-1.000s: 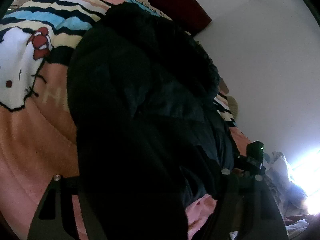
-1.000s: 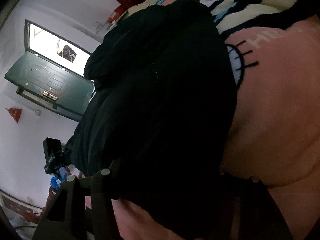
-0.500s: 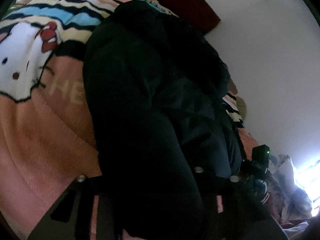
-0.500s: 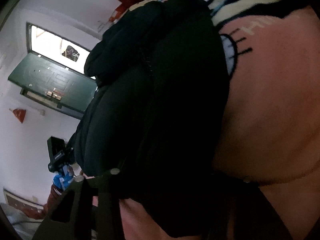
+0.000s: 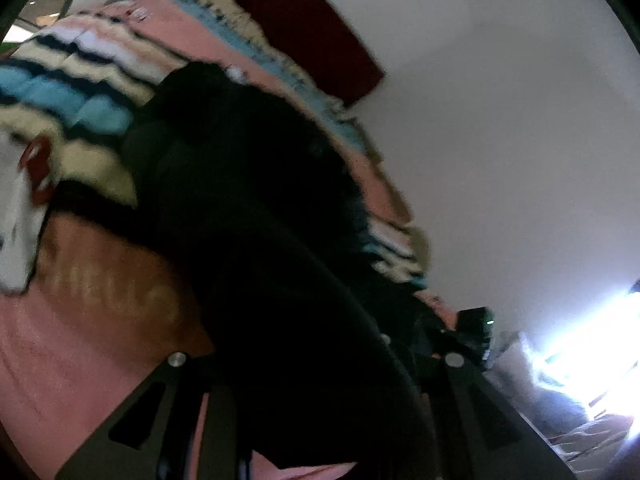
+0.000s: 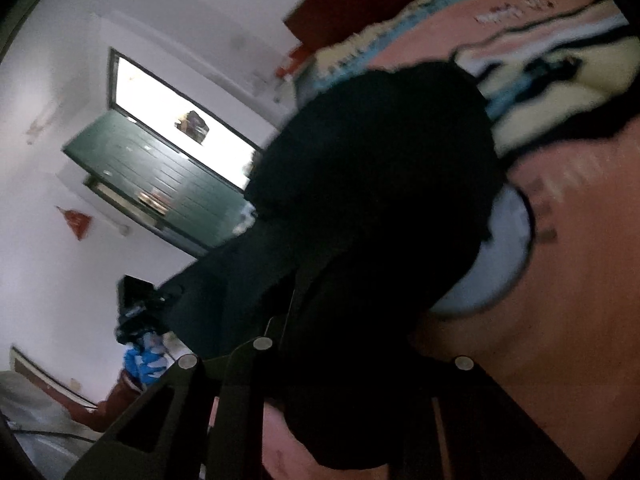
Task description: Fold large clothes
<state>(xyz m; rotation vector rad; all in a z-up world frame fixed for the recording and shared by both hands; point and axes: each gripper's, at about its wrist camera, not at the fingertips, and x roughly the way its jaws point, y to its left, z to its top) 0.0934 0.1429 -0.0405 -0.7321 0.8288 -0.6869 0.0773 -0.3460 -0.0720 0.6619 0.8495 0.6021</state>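
Garment first: your black jacket (image 5: 248, 208) lies along the pink cartoon-print blanket (image 5: 80, 320), running from the near edge of the bed toward the dark red headboard (image 5: 304, 28) at the far end. Its upper part bunches near the striped band of the blanket.

Left gripper (image 5: 312, 368): your jaws are closing, with a thick fold of the black fabric between them. The cloth fills the gap and drapes over the near fingers, so the pads look pressed on it; the frame is dark and blurred here, so take that as likely rather than certain. The fabric rises off the blanket at your grip.

Right gripper (image 6: 360, 364): jaws likewise closing, with the jacket (image 6: 380, 184) bundled between them and spilling below the fingers. The blanket (image 6: 580, 280) shows pink to the right of the cloth, with a pale patch of the print just beside the jacket's edge.

Surroundings, right wrist view: green door (image 6: 160, 176) standing open below a bright opening, white wall around it. Your other gripper's body shows small past the jacket's side in each view. Left wrist view: strong glare at the lower right.
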